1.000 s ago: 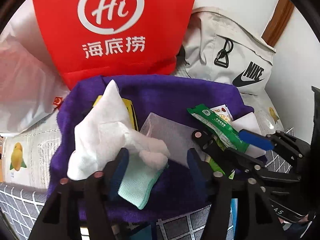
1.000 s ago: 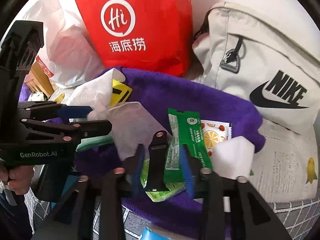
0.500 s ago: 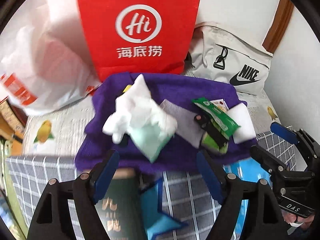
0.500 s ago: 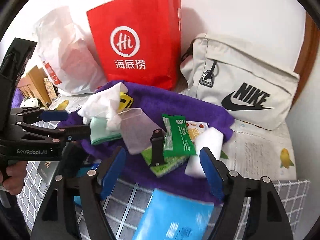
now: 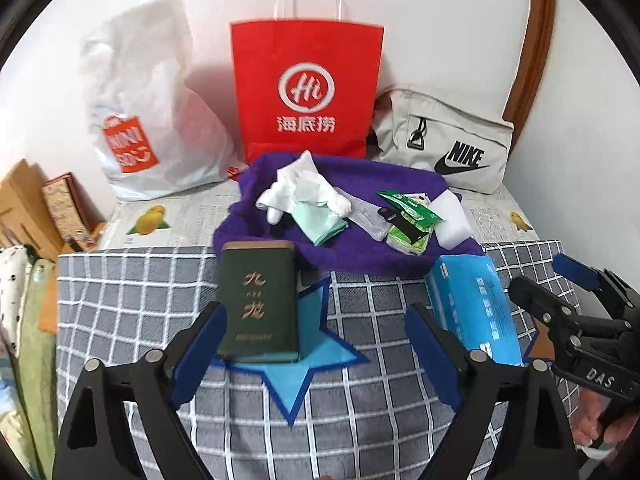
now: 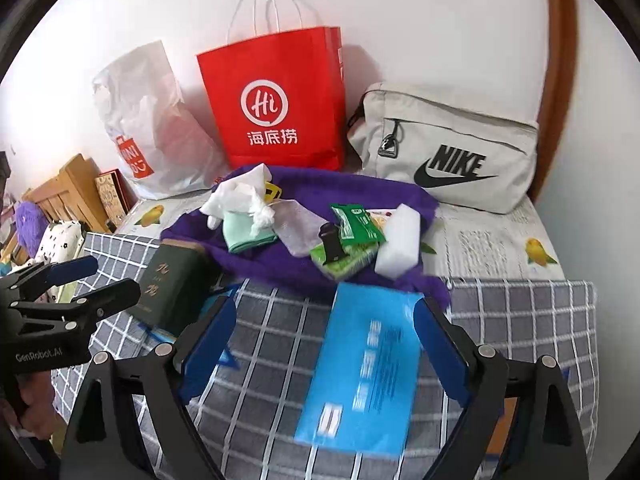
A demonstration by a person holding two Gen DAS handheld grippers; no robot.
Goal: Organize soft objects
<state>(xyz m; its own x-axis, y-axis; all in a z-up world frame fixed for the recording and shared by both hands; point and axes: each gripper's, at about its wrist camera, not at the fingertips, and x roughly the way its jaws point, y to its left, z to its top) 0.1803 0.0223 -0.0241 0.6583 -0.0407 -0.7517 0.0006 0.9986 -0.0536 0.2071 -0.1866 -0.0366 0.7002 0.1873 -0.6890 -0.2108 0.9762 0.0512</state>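
On the purple fleece towel (image 5: 360,252) at the back edge of the grey checked cloth (image 5: 360,304) lie white tissue (image 5: 304,188), mint cloth (image 5: 320,220), green packets (image 6: 352,224) and white sponge (image 6: 400,240). Left claw (image 5: 316,344) and right claw (image 6: 324,344) have just been opening; both gape empty.

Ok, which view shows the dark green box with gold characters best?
The left wrist view: the green box lies face-on, its gold characters and whole top showing. In the right wrist view, the same box sits off to the left at an angle, partly behind the left gripper.
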